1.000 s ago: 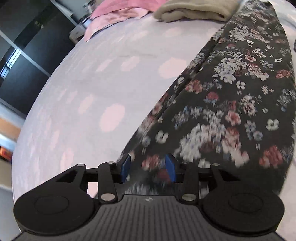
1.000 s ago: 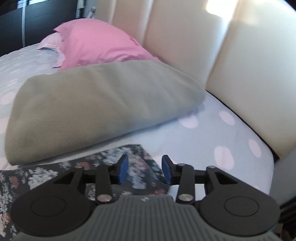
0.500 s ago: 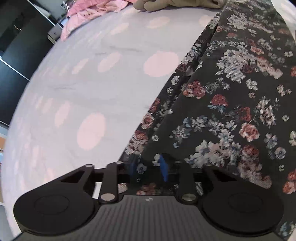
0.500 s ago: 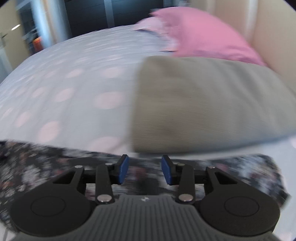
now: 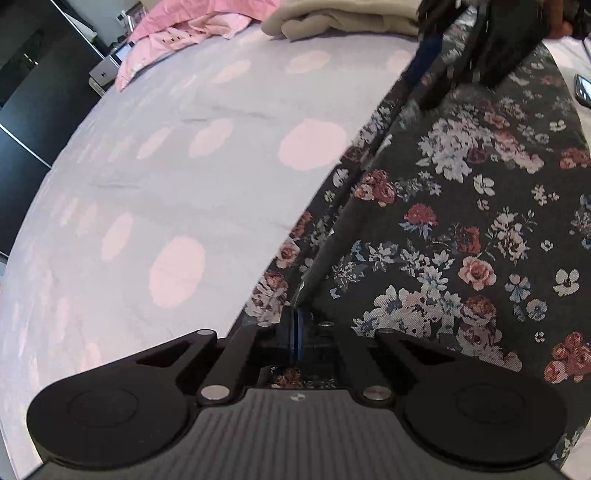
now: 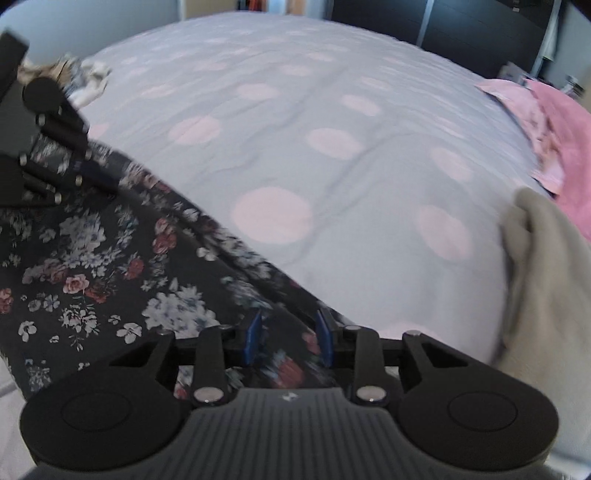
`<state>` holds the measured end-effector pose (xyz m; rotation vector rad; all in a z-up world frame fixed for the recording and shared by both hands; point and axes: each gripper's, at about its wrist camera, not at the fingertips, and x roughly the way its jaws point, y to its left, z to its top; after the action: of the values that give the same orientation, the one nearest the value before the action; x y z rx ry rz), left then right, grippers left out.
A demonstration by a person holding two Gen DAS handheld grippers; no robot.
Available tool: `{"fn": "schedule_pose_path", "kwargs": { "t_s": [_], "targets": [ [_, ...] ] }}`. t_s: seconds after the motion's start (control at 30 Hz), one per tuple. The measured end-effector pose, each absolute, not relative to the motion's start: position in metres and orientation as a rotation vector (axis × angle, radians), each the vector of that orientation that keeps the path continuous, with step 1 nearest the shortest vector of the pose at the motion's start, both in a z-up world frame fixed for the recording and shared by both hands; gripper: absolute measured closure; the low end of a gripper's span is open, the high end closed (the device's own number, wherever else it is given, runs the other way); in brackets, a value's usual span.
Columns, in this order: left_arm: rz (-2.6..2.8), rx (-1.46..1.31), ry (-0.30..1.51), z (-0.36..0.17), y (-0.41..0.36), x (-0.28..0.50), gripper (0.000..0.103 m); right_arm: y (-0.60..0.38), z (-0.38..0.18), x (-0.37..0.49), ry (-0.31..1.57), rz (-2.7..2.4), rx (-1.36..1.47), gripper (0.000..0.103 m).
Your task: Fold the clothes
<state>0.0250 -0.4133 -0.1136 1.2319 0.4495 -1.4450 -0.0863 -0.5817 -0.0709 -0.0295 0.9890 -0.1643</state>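
A dark floral garment (image 5: 461,229) lies stretched along the bed, also filling the lower left of the right wrist view (image 6: 110,258). My left gripper (image 5: 294,325) is shut on the garment's near edge, blue pads pressed together over the fabric. My right gripper (image 6: 288,336) is open, its blue pads standing apart over the garment's other end. The right gripper shows blurred at the top of the left wrist view (image 5: 454,62). The left gripper appears at the left edge of the right wrist view (image 6: 55,147).
The bed has a pale sheet with pink dots (image 5: 184,166). A folded beige blanket (image 6: 546,295) lies beside the garment's far end, with pink pillows (image 5: 192,26) behind it. A phone (image 5: 583,90) rests at the right edge. Dark wardrobes (image 5: 26,110) stand beyond the bed.
My left gripper has shut on the garment's edge. The right gripper has swung from facing the headboard and blanket to looking down the bed, staying open over the garment.
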Motion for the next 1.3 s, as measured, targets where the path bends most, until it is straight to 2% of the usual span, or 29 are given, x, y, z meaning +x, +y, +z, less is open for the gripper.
{"fn": "schedule_pose_path", "kwargs": {
  "t_s": [0.07,0.13,0.17,0.2,0.27,0.37,0.6,0.83,0.9,0.93,1.0,1.23,1.3],
  "targets": [
    [-1.439,1.215,0.452,-0.111,-0.414,0.024,0.103,-0.579,-0.082,-0.08,1.017,-0.166,-0.069,0.063],
    [-1.426,1.207,0.452,-0.111,-0.414,0.023,0.103,-0.579,-0.089,-0.078,1.028,-0.166,-0.059,0.066],
    [-1.42,1.204,0.449,-0.111,-0.412,0.022,0.103,-0.579,-0.09,-0.079,1.032,-0.163,-0.057,0.072],
    [-1.414,1.201,0.446,-0.111,-0.41,0.021,0.103,-0.579,-0.088,-0.081,1.03,-0.154,-0.06,0.084],
    [-1.401,1.194,0.44,-0.11,-0.407,0.019,0.103,-0.578,-0.083,-0.086,1.028,-0.137,-0.064,0.099],
    [-1.37,1.158,0.43,-0.102,-0.409,0.023,0.103,-0.577,-0.075,-0.093,0.983,-0.151,-0.076,0.102],
    [-1.285,1.118,0.416,-0.095,-0.421,0.031,0.103,-0.577,-0.057,-0.08,0.878,-0.266,-0.107,0.102],
    [-1.262,1.185,0.45,-0.131,-0.428,0.03,0.102,-0.576,-0.077,-0.058,0.984,-0.285,-0.131,0.098],
    [-1.256,1.16,0.452,-0.128,-0.423,0.032,0.097,-0.58,-0.073,-0.063,0.976,-0.307,-0.105,0.08],
    [-1.253,1.148,0.453,-0.125,-0.421,0.034,0.094,-0.583,-0.07,-0.067,0.965,-0.32,-0.09,0.078],
    [-1.256,1.117,0.467,-0.114,-0.409,0.041,0.084,-0.589,-0.065,-0.078,0.943,-0.341,-0.044,0.078],
    [-1.147,1.069,0.521,-0.074,-0.346,0.086,0.077,-0.609,-0.056,-0.115,0.951,-0.49,0.072,0.077],
    [-1.084,1.065,0.533,-0.066,-0.326,0.104,0.07,-0.611,-0.057,-0.125,0.979,-0.541,0.072,0.077]
  ]
}}
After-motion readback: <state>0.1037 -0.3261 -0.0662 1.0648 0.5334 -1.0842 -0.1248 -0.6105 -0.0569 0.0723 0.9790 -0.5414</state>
